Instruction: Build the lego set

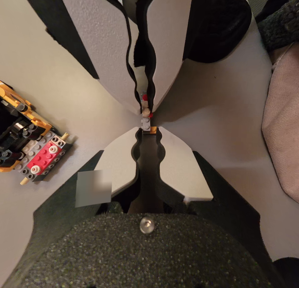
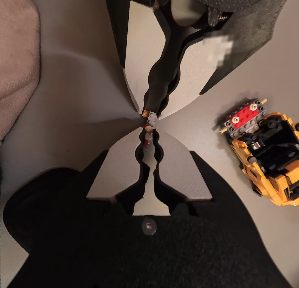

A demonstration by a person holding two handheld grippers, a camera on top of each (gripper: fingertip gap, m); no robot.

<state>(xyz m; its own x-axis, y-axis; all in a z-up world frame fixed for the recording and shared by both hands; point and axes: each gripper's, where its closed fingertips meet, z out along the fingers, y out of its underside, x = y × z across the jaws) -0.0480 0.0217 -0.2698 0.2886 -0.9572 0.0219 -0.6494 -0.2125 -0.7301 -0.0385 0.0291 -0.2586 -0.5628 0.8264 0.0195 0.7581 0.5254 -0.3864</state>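
My left gripper is shut on a long dark lego piece that has an orange stud plate and a small grey plate at its tip. My right gripper is shut on a small tan, red and clear lego piece. The two grippers meet tip to tip above the table, and the tan piece touches the grey plate. The right gripper also shows in the left wrist view, and the left gripper in the right wrist view. The part-built yellow and black lego car lies on the table.
The car, with a red plate on its grey rear deck, lies left of the grippers in the left wrist view. A pinkish cloth borders the white table on the other side. A dark knitted sleeve is at the far corner. Both grippers' tips are close together, under 4 cm apart.
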